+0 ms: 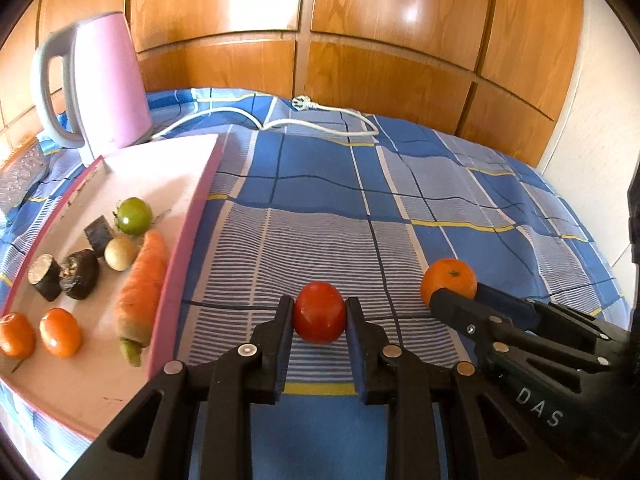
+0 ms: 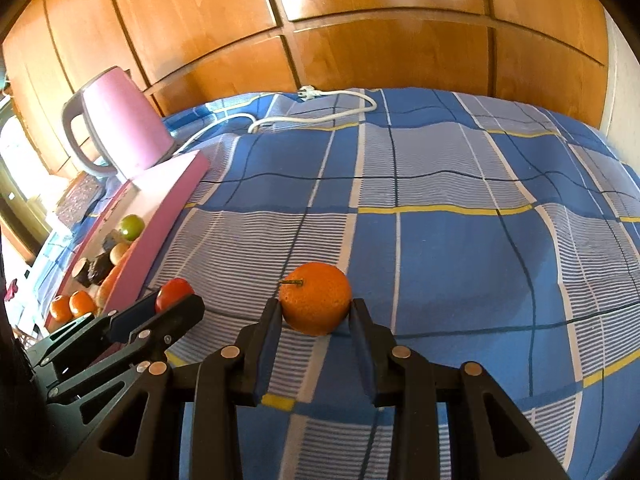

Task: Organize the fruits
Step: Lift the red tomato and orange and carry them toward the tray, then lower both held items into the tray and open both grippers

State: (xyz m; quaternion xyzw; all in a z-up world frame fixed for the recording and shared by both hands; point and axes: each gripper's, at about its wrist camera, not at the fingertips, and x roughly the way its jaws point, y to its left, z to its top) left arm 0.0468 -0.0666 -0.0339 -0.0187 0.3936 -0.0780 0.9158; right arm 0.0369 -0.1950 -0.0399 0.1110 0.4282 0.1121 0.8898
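Observation:
My left gripper (image 1: 319, 312) is shut on a red tomato (image 1: 319, 310) just above the blue checked cloth; both show in the right wrist view, gripper (image 2: 168, 304) and tomato (image 2: 173, 290). My right gripper (image 2: 316, 312) is shut on an orange mandarin (image 2: 316, 300), low over the cloth, to the right of the tomato; it also shows in the left wrist view (image 1: 450, 280). A pink tray (image 1: 182, 248) on the left holds a green tomato (image 1: 134, 216), a carrot (image 1: 142, 292), two orange fruits (image 1: 60, 332), a pale round fruit (image 1: 120, 253) and dark chunks (image 1: 78, 274).
A pink kettle (image 1: 104, 84) stands behind the tray, with its white cord and plug (image 1: 312, 114) lying across the cloth at the back. A wooden panelled wall (image 1: 360, 40) rises behind. A grater-like object (image 1: 20, 172) lies at far left.

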